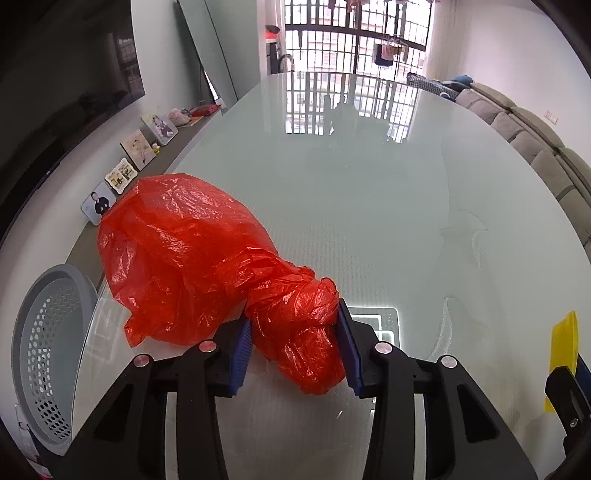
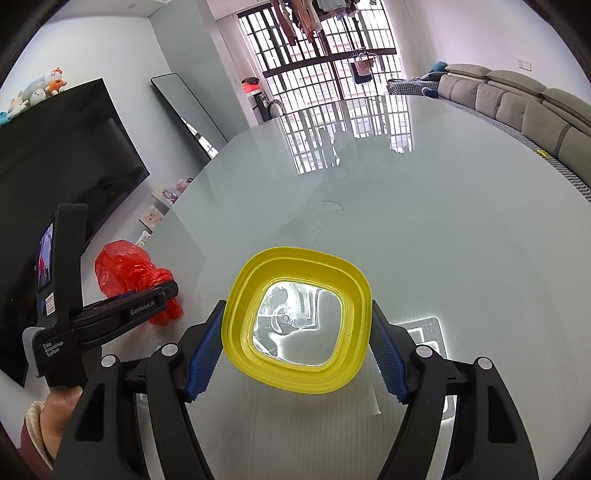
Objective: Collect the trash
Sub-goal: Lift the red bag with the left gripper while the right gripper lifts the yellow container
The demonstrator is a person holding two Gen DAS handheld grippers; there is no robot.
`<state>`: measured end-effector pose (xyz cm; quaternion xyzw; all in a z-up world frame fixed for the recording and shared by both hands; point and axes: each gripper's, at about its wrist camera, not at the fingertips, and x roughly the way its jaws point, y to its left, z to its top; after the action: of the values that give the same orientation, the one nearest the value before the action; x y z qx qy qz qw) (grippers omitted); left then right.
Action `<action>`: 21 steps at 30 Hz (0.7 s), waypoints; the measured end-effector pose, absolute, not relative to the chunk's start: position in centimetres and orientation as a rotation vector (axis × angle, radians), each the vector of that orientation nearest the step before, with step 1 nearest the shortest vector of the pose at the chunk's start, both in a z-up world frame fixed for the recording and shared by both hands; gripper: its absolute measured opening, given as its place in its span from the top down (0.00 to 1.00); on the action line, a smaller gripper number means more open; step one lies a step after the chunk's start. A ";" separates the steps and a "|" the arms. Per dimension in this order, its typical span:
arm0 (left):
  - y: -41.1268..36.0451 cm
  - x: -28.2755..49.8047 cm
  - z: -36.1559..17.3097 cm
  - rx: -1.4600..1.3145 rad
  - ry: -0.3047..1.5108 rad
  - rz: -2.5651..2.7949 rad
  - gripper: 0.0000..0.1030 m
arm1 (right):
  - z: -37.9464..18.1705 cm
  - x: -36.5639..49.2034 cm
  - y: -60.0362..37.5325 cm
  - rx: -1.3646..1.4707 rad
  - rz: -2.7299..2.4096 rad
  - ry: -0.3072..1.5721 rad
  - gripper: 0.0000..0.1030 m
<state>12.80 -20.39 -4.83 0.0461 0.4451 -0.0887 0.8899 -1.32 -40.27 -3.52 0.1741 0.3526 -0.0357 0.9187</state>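
Left view: the left gripper [image 1: 295,343] squeezes the knot of the red bag [image 1: 184,251], near on the table [image 1: 369,184]. Thin plastic could rip or slip.

Right view: the right gripper [image 2: 297,350] clamps a yellow cup [image 2: 299,325]; it could pop out.

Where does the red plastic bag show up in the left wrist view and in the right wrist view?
Left wrist view: the red plastic bag fills the lower left, its knotted end pinched in the left gripper.
Right wrist view: small at lower left, partly behind the left gripper.
Shared landmark: the barred window beyond the glass table.
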 end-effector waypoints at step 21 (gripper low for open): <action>-8.2 5.6 0.4 0.141 0.779 -0.218 0.62 | -0.5 -0.2 -28.8 0.198 0.077 0.717 0.32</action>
<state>5.61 -8.22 0.39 0.0683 0.3784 -0.1060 0.9170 -0.15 -28.79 -0.54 0.0969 0.3504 0.0375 0.9308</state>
